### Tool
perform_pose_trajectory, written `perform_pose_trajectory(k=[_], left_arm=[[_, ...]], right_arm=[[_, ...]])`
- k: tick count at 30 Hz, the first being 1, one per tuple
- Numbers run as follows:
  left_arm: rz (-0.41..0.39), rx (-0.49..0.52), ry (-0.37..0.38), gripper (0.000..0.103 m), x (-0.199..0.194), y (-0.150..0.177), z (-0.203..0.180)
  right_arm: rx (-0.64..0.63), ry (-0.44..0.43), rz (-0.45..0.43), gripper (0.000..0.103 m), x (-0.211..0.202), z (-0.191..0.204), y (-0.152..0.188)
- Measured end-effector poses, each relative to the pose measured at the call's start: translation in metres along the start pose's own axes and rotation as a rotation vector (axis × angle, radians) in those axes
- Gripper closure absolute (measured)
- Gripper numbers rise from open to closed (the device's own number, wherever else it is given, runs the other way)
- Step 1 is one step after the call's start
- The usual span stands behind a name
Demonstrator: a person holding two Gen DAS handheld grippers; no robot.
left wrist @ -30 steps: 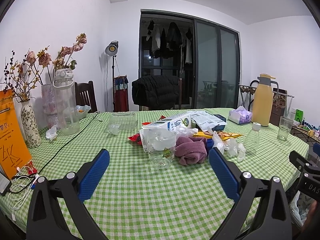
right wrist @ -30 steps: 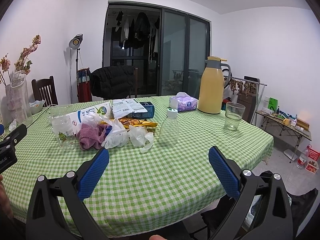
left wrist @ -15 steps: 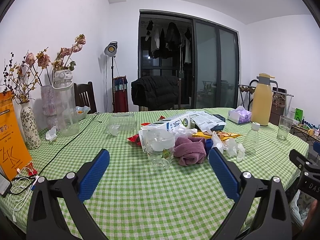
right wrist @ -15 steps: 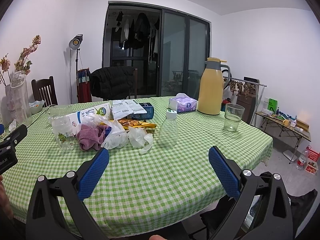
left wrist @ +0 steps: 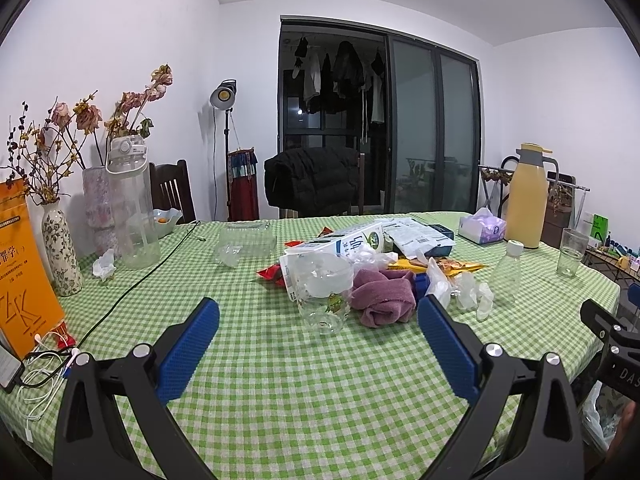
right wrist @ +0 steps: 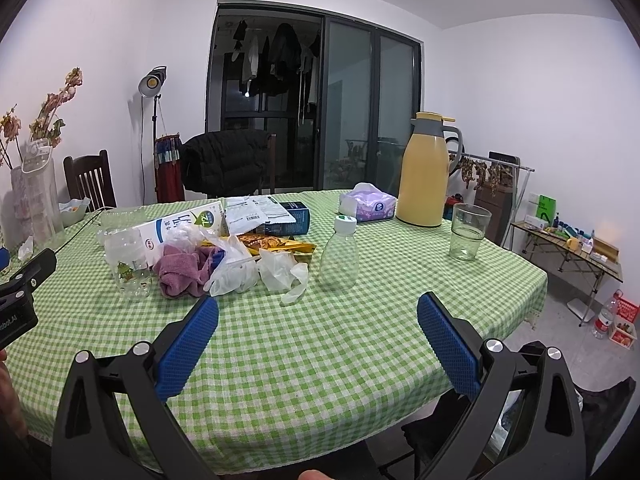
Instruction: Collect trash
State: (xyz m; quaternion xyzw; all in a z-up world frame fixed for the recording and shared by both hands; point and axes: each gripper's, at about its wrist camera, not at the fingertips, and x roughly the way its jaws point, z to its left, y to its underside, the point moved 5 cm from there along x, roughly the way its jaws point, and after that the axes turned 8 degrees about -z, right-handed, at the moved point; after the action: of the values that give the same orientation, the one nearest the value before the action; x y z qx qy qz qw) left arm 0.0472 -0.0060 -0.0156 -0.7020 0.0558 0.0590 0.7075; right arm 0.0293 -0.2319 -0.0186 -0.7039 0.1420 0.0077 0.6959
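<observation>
A heap of trash lies mid-table on the green checked cloth: a milk carton, crumpled white plastic bags, a yellow snack wrapper, a red wrapper and a purple cloth. An empty clear bottle stands just right of the heap. A clear glass stands at the heap's front. My left gripper hangs open over the near table, short of the glass. My right gripper is open too, over the near right part, short of the bottle. Neither holds anything.
A yellow thermos, tissue pack and drinking glass stand at the far right. Vases, a big water jug, an orange book and cables fill the left side. A plastic bag hangs beyond the right edge.
Both grippers have drifted slightly; the scene has shifted a little in each view. Jaws stay open and nothing on the table has moved.
</observation>
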Motion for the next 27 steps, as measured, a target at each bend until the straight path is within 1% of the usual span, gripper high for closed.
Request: perform_pose_trajectory(k=[6,13,16,20,24,27], left_arm=[[0.017,0.004,-0.002,0.007,0.004,0.005,-0.001],[0.078,0.009,-0.003,0.007,0.02,0.021,-0.001],[0.113,0.017,-0.006,0.007,0.03,0.032,-0.001],[0.166,0.038,-0.008,0.007,0.049,0.046,-0.002],[0.205,0.042,-0.011,0.007,0.067,0.053,0.0],[0.223,0.051,-0.027,0.007,0.08,0.053,0.001]], right_arm=[[-0.003,0.001,0.011,0.007,0.002,0.001,0.004],[-0.016,-0.038,0.043,0.007,0.013,0.007,0.015],[-0.016,-0.064,0.068,0.007,0.027,0.007,0.023],[-0.018,-0.049,0.088,0.007,0.047,0.005,0.031],[-0.003,-0.054,0.109,0.007,0.07,0.004,0.039],[0.006,-0.06,0.148,0.007,0.086,0.005,0.045]])
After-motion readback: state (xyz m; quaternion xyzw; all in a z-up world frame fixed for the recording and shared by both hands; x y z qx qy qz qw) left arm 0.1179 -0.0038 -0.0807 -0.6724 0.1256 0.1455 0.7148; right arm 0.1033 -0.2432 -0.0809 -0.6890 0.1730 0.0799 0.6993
